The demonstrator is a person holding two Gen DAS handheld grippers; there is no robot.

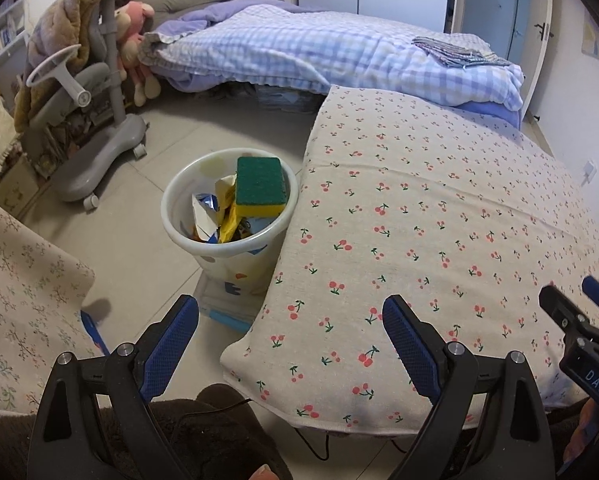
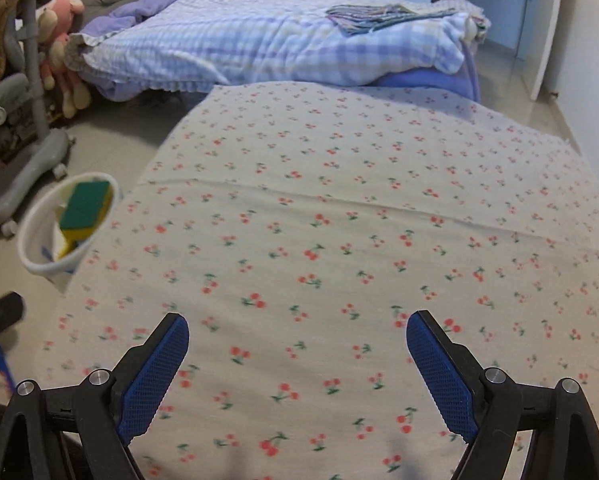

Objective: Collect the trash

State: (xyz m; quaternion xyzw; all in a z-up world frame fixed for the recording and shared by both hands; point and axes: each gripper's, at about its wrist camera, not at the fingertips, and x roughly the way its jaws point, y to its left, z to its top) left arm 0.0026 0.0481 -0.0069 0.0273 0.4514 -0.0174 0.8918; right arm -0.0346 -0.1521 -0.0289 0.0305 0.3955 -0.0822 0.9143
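Observation:
A white trash bin point(image 1: 203, 236) stands on the floor against the left edge of the cherry-print table point(image 1: 439, 240). It holds crumpled wrappers point(image 1: 215, 216) and a green-and-yellow sponge point(image 1: 259, 186) on top. The bin point(image 2: 39, 236) and sponge point(image 2: 85, 204) also show at the left of the right wrist view. My left gripper point(image 1: 291, 320) is open and empty, above the table's near-left corner. My right gripper point(image 2: 297, 340) is open and empty over the tablecloth point(image 2: 339, 220); it also shows at the right edge of the left wrist view point(image 1: 575, 312).
A bed with a blue plaid quilt point(image 1: 319, 52) and folded cloths point(image 1: 455, 52) lies beyond the table. A grey wheeled chair point(image 1: 95, 120) draped with a brown blanket stands at left, stuffed toys point(image 1: 133, 40) beside it. A floral-cloth surface point(image 1: 23, 288) sits at near left.

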